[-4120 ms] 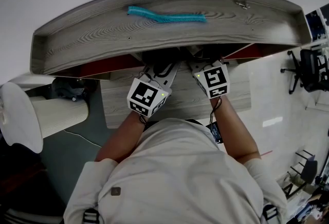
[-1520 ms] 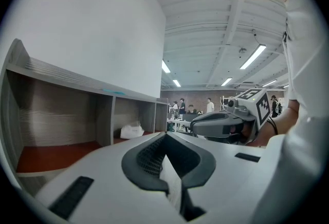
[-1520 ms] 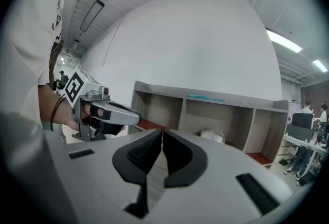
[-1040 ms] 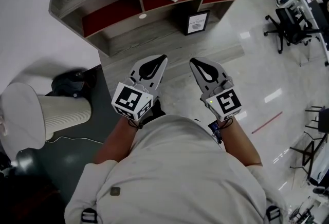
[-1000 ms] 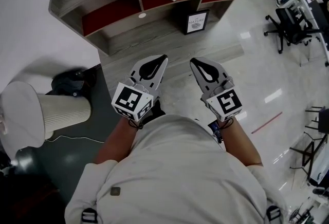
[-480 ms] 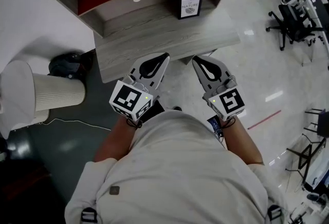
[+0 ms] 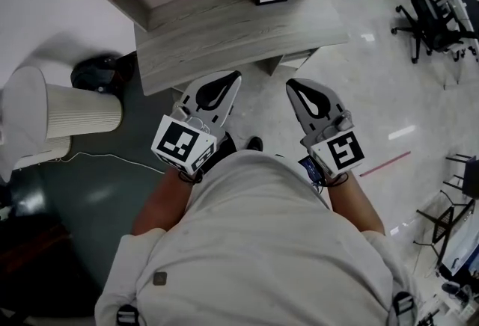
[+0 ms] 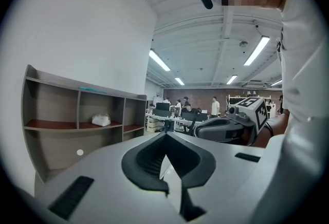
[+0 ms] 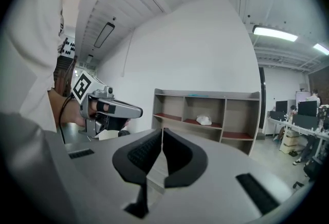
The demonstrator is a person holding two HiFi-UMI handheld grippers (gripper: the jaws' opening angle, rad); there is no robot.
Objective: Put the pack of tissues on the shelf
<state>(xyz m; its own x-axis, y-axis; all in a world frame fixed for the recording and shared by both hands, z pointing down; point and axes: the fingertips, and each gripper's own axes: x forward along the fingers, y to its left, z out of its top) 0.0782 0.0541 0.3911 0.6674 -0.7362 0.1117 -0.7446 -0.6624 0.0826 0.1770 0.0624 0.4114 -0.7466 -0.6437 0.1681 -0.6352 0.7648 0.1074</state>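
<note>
Farther off than half a second ago, the pack of tissues (image 8: 101, 120) lies in the middle compartment of the shelf (image 8: 49, 107), left of centre in the left gripper view. Near the centre of the head view, the left gripper (image 7: 235, 76) and right gripper (image 7: 291, 84) point toward the shelf, each with jaws pressed together on nothing.
</note>
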